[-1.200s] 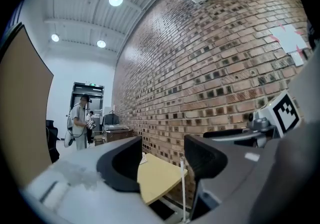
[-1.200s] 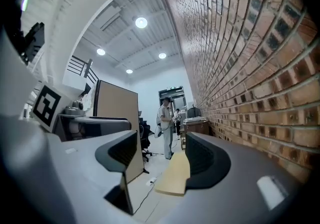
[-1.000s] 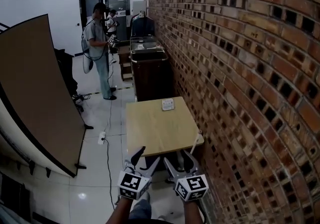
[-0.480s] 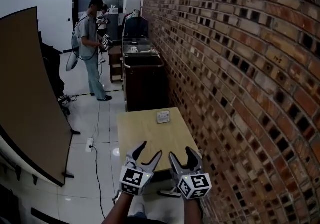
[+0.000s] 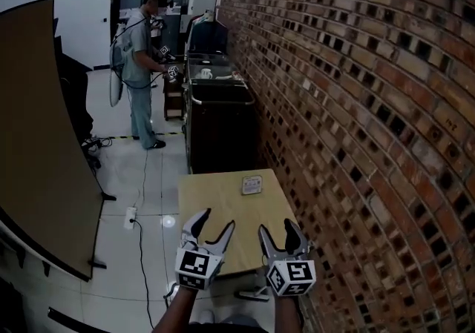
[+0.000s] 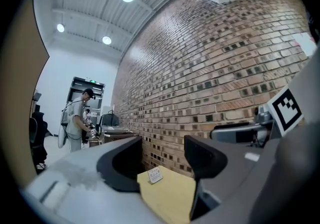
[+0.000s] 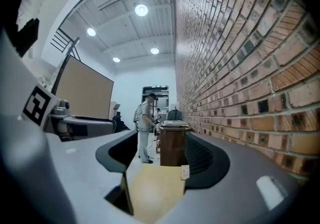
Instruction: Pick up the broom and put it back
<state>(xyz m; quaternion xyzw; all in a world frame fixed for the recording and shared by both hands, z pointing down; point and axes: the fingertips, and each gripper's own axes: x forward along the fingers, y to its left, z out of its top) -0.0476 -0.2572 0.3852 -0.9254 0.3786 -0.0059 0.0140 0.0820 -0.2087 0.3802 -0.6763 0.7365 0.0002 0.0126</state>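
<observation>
Left gripper (image 5: 215, 219) and right gripper (image 5: 277, 228) hover over the table (image 5: 223, 202), fingers apart and empty.

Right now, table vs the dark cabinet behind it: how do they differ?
Colour: the table has a light wood top; the cabinet is dark brown. Height: the table is lower; the cabinet rises above its top. Load: the table bears one small card; the cabinet's top holds several items, too small to name. Both stand against the brick wall.
</observation>
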